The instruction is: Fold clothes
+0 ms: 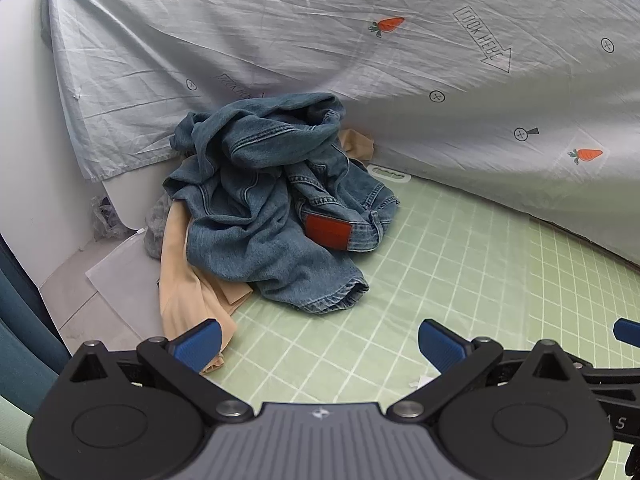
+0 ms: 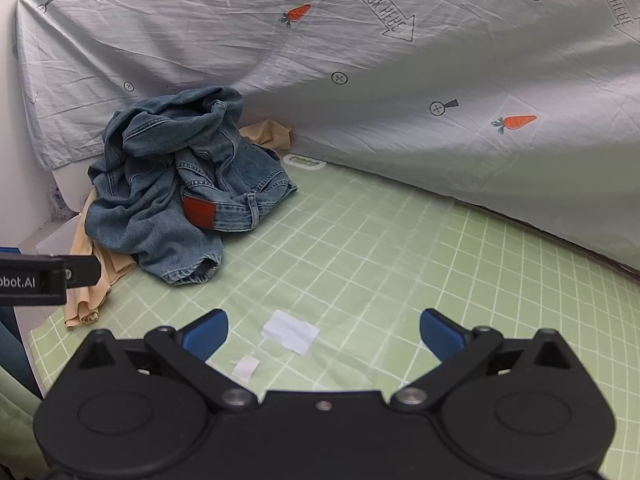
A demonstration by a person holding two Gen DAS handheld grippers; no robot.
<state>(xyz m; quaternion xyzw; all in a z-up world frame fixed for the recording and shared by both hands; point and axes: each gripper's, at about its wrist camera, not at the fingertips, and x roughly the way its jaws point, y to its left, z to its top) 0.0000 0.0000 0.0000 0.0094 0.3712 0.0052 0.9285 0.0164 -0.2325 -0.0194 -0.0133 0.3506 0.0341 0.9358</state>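
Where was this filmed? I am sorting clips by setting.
Probably a makeshift indoor folding station: a green grid mat as work surface, a carrot-print sheet hung as backdrop, crumpled jeans heaped in the corner.

The left gripper [image 1: 318,344] is held low and level, and its two blue fingers [image 1: 198,344] stand wide apart with nothing between them. The right gripper [image 2: 324,336] has the same pose: it is low, points forward, its blue fingers [image 2: 442,334] are spread wide and hold nothing. The two grippers are side by side, and each one shows at the edge of the other's view.
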